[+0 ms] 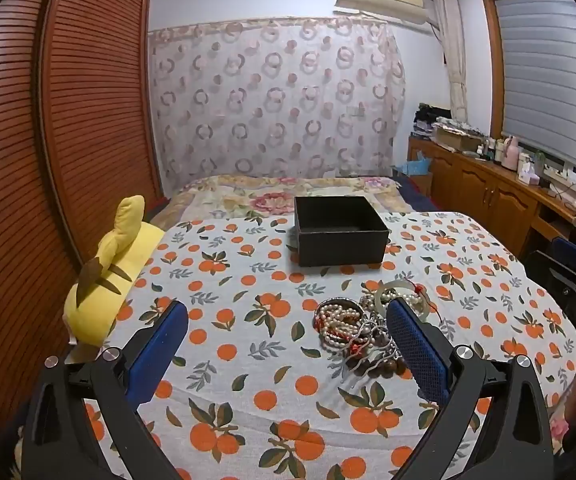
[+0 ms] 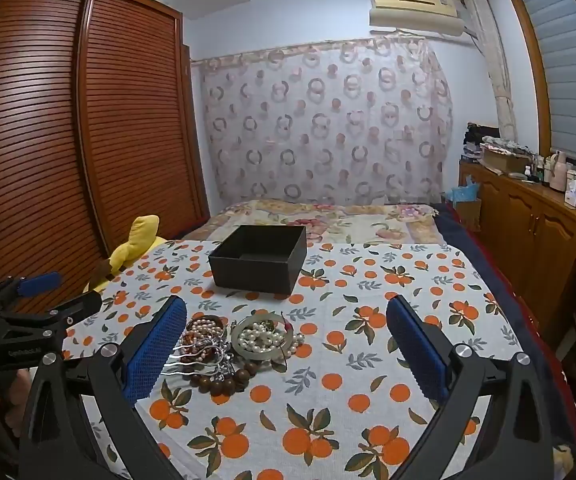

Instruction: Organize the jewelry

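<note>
Jewelry pile [image 2: 231, 348] sprawls left-right before black box [image 2: 257, 258].

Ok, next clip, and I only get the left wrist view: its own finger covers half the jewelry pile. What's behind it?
Observer: A pale bangle lies flat there, with a pearl strand bunched inside its ring.
Operator: And at the near edge of the pile?
Observer: A brown wooden bead bracelet curls along the front, just behind a silver hair comb.
Operator: The right gripper is only a sliver at my edge. Is it holding anything?
Observer: No. The right gripper is open, its jaws wide apart and empty, and the pile sits close to its left finger.
</note>
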`<state>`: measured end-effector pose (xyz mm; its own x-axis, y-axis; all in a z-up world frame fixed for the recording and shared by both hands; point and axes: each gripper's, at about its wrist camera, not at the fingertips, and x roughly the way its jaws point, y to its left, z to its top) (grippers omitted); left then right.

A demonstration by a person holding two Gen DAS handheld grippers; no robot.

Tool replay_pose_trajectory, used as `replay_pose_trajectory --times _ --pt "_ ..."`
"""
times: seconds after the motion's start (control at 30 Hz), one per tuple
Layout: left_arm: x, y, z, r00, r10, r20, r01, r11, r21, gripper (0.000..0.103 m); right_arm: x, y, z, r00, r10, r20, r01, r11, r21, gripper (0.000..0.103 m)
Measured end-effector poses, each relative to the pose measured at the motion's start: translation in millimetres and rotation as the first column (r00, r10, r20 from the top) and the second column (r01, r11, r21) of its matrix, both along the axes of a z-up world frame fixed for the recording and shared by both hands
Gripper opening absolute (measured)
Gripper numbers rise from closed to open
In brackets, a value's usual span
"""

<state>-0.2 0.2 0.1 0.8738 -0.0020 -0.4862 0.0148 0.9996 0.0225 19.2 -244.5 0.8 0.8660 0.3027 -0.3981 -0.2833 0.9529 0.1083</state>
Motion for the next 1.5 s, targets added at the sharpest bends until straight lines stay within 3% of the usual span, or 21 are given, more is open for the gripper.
replay_pose_trajectory --times 1.5 --pt "-5 4 11 0.999 0.003 0.036 -0.003 1.000 -0.009 0.096 -2 0 1 1.000 -0.006 0.005 0.006 1.000 0.001 0.101"
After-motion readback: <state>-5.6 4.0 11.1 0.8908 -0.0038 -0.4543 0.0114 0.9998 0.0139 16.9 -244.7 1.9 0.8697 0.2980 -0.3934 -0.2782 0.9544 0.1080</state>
